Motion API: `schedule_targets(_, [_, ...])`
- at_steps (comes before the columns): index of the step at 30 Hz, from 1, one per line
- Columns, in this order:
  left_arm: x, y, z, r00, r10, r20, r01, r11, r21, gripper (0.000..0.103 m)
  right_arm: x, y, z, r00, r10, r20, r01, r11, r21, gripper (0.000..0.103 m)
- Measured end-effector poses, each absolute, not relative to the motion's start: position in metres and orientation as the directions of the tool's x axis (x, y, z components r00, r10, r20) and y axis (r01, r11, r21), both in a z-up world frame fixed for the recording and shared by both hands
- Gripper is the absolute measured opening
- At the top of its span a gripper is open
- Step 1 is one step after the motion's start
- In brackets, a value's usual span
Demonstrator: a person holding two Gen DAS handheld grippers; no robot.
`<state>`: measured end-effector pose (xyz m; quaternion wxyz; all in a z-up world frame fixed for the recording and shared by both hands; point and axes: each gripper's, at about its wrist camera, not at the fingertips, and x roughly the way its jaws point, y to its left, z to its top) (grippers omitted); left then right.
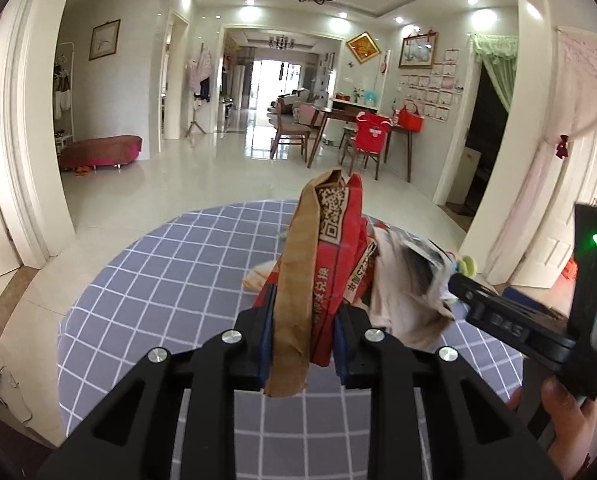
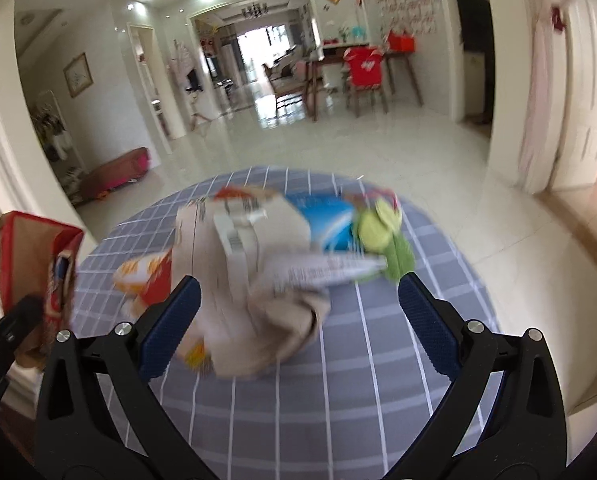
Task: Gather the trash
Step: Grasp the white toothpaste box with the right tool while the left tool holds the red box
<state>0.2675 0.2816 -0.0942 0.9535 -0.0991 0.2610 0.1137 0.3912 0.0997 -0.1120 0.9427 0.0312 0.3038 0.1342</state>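
A: Where's the trash now, and why is it held that way?

B: The flattened red and brown carton (image 1: 318,264) stands up between the narrowed pads of the left gripper (image 1: 304,344), pinched near its lower end and lifted off the checked cloth (image 1: 146,280); I'd judge that's so it can be carried off in one piece

A: And the other gripper?

B: The right gripper (image 2: 298,320) has its jaws spread wide, one either side of the pile of crumpled wrappers (image 2: 258,280) lying on the cloth; nothing is clamped, though the view is blurred. It looks lined up to scoop the pile

A: Count for me

B: One carton held, one loose pile. In it I make out a beige crumpled bag, a blue and white packet (image 2: 322,220), a red and orange wrapper (image 2: 146,276) and a green piece (image 2: 382,232); more I can't separate. Two grippers, and one hand (image 1: 566,424) shows
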Motion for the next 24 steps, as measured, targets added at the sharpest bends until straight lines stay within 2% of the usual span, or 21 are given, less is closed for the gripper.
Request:
schedule_targets(5, [0.284,0.290,-0.098,0.829,0.151,-0.539,-0.265,0.954,-0.141,0.023,0.425,0.140,-0.122,0.778,0.114,-0.618,-0.165,0.986,-0.027,0.097])
schedule_targets(9, [0.293,0.294,-0.100,0.824,0.138,-0.550,-0.257,0.956,-0.145,0.023,0.444,0.139,-0.135,0.750,0.148,-0.644,-0.166,0.986,0.034,0.096])
schedule_targets(11, [0.292,0.296,-0.102,0.824,0.135,-0.551,-0.252,0.957,-0.143,0.023,0.446,0.133,-0.133,0.765,0.166,-0.622,-0.160,0.985,0.067,0.074])
schedule_targets(15, [0.292,0.296,-0.101,0.826,0.123,-0.551,-0.243,0.958,-0.151,0.023,0.448,0.123,-0.125,0.777,0.206,-0.595,-0.174,0.978,0.111,0.062])
schedule_targets(16, [0.291,0.297,-0.099,0.827,0.120,-0.549,-0.240,0.959,-0.153,0.024,0.446,0.120,-0.122,0.781,0.217,-0.586,-0.182,0.976,0.119,0.056])
schedule_targets(18, [0.287,0.300,-0.098,0.830,0.119,-0.545,-0.239,0.959,-0.154,0.023,0.442,0.117,-0.118,0.782,0.239,-0.575,-0.196,0.971,0.138,0.054])
schedule_targets(19, [0.285,0.299,-0.098,0.831,0.117,-0.544,-0.237,0.959,-0.155,0.023,0.439,0.114,-0.116,0.773,0.272,-0.574,-0.217,0.962,0.165,0.049])
schedule_targets(21, [0.281,0.299,-0.096,0.832,0.114,-0.543,-0.233,0.960,-0.155,0.023,0.430,0.108,-0.112,0.769,0.314,-0.556,-0.248,0.949,0.193,0.019])
schedule_targets(22, [0.278,0.297,-0.095,0.832,0.115,-0.542,-0.232,0.961,-0.152,0.024,0.428,0.107,-0.111,0.755,0.341,-0.560,-0.264,0.940,0.216,0.013])
schedule_targets(24, [0.270,0.296,-0.093,0.835,0.114,-0.538,-0.230,0.961,-0.153,0.023,0.419,0.105,-0.111,0.733,0.390,-0.557,-0.293,0.920,0.259,0.011])
